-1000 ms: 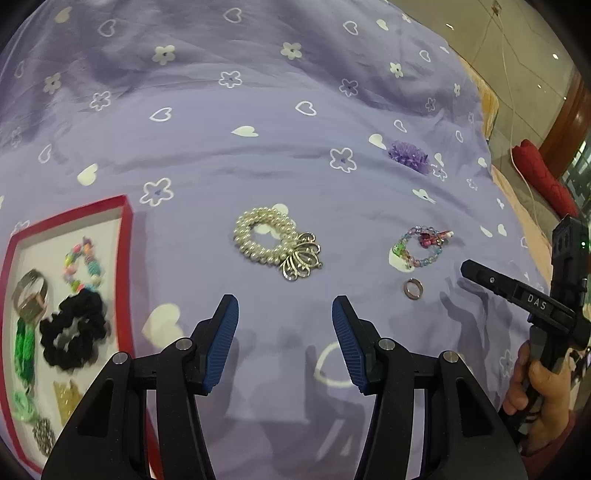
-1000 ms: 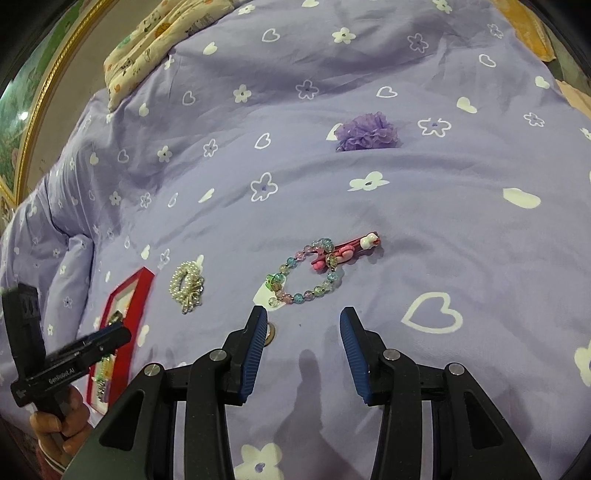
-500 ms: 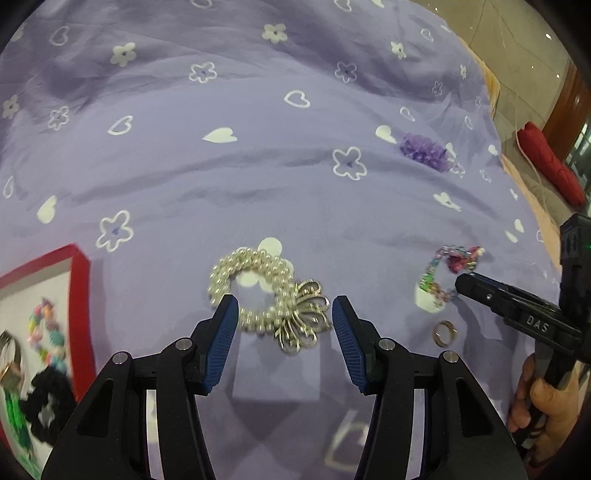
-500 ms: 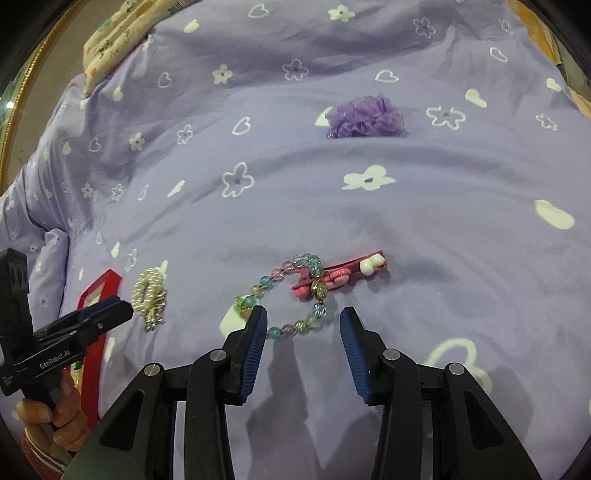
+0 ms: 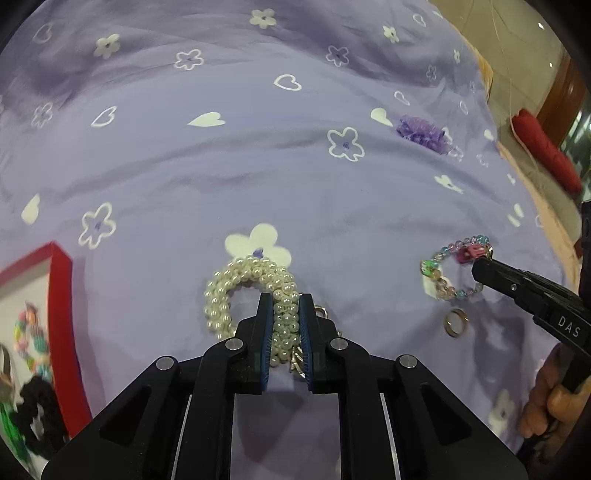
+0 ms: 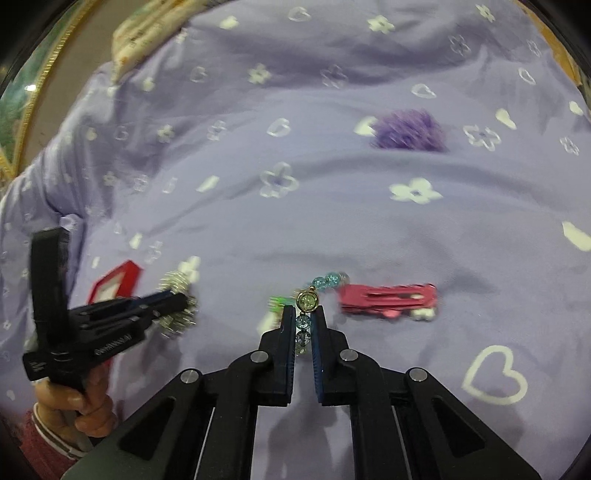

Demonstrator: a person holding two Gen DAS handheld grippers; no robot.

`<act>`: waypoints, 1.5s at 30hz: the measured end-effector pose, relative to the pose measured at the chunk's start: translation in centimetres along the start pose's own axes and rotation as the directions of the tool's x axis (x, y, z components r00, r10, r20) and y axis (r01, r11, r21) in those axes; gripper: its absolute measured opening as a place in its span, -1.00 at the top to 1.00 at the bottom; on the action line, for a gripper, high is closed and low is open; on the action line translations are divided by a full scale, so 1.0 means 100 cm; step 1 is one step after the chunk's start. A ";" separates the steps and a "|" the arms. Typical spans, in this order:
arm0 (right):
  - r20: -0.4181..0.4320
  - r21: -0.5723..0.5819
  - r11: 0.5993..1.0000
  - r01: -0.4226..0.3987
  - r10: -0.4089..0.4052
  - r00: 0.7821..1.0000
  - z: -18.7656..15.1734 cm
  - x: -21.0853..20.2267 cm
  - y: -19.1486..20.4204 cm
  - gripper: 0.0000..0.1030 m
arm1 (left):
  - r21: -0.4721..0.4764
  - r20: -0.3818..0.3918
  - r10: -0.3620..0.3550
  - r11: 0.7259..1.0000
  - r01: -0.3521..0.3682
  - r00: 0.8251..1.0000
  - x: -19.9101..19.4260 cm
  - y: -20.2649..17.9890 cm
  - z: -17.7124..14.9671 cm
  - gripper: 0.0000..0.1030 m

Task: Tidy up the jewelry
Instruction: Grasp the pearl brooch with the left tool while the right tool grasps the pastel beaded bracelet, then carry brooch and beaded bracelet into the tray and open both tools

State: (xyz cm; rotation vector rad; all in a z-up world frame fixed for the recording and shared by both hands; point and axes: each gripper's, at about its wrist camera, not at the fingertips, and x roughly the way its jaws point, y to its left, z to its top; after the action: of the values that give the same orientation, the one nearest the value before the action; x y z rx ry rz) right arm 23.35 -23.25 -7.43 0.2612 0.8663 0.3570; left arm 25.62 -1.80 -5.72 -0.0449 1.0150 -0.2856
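Observation:
My left gripper (image 5: 285,300) is shut on the white pearl bracelet (image 5: 236,291), which lies on the purple bedsheet with its silver charm under the jaws. My right gripper (image 6: 303,311) is shut on the coloured bead bracelet (image 6: 308,301), also seen in the left wrist view (image 5: 448,271) with the right gripper's tip (image 5: 480,267) on it. A pink hair clip (image 6: 388,300) lies just right of the beads. A small gold ring (image 5: 455,323) lies below the bead bracelet. The red-rimmed tray (image 5: 61,295) at the left holds a black scrunchie (image 5: 37,410) and beaded pieces.
A purple fabric flower (image 5: 421,133) lies farther back on the sheet, also in the right wrist view (image 6: 408,130). The bed's right edge, floor and a red cushion (image 5: 543,151) are at the far right. A patterned pillow (image 6: 155,22) is at the back left.
Both grippers moved forward and down onto the sheet and closed: the left on the pearl bracelet, the right on the bead bracelet. Both were open before.

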 end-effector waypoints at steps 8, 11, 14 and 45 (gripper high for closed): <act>0.051 -0.043 0.997 -0.070 0.072 0.996 0.003 -0.027 0.033 0.86 | -0.057 0.058 -0.031 0.998 0.034 0.998 -0.047 0.011 -0.024 0.77; 0.061 -0.054 0.994 -0.091 0.094 0.994 0.003 -0.034 0.043 0.86 | -0.069 0.090 -0.035 0.997 0.041 0.995 -0.068 0.013 -0.033 0.77; 0.064 -0.069 0.991 -0.116 0.120 0.991 0.001 -0.041 0.056 0.86 | -0.079 0.116 -0.037 0.996 0.047 0.993 -0.087 0.015 -0.041 0.77; -0.071 -0.233 0.913 -0.335 0.328 0.942 -0.044 -0.020 0.205 0.85 | -0.347 0.219 0.169 0.934 -0.085 0.961 -0.204 0.138 -0.145 0.77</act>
State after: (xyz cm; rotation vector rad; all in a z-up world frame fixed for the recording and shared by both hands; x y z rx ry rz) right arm 14.64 -5.09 -1.29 0.1747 0.7985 0.7816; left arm 6.32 18.03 1.21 -0.3152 0.8048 0.0169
